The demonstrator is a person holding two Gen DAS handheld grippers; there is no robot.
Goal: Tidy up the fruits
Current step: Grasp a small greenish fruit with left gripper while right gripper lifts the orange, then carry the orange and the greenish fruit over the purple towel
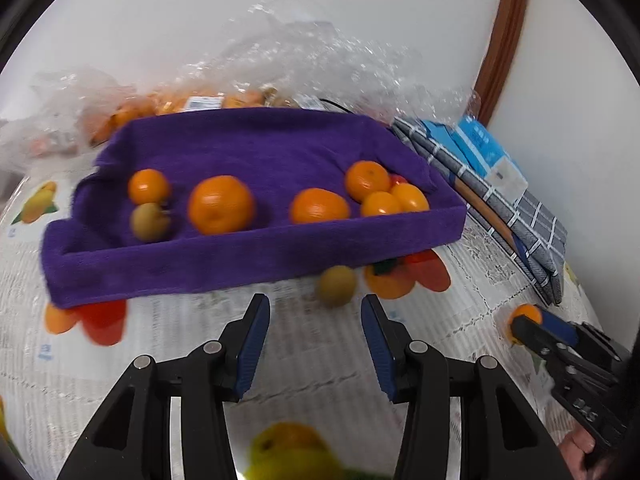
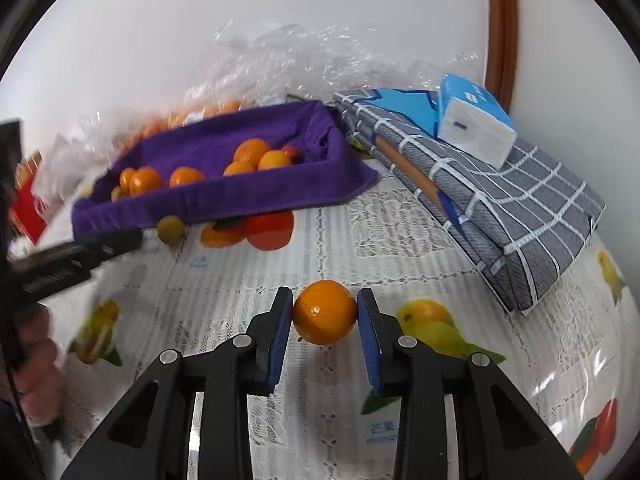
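Note:
A purple towel-lined tray (image 1: 256, 264) (image 2: 224, 196) holds several oranges (image 1: 221, 204) and a brownish round fruit (image 1: 150, 221). Another brownish fruit (image 1: 337, 285) (image 2: 171, 230) lies on the tablecloth just in front of the tray. My left gripper (image 1: 316, 312) is open and empty, a little short of that fruit. My right gripper (image 2: 325, 312) is shut on a small orange (image 2: 325, 312) just above the tablecloth; it also shows in the left wrist view (image 1: 520, 326) at the right.
Clear plastic bags with more oranges (image 1: 192, 104) lie behind the tray. A folded grey checked cloth (image 2: 500, 200) with a blue tissue pack (image 2: 476, 120) lies to the right by the wall. The tablecloth (image 2: 360, 232) has printed fruit pictures.

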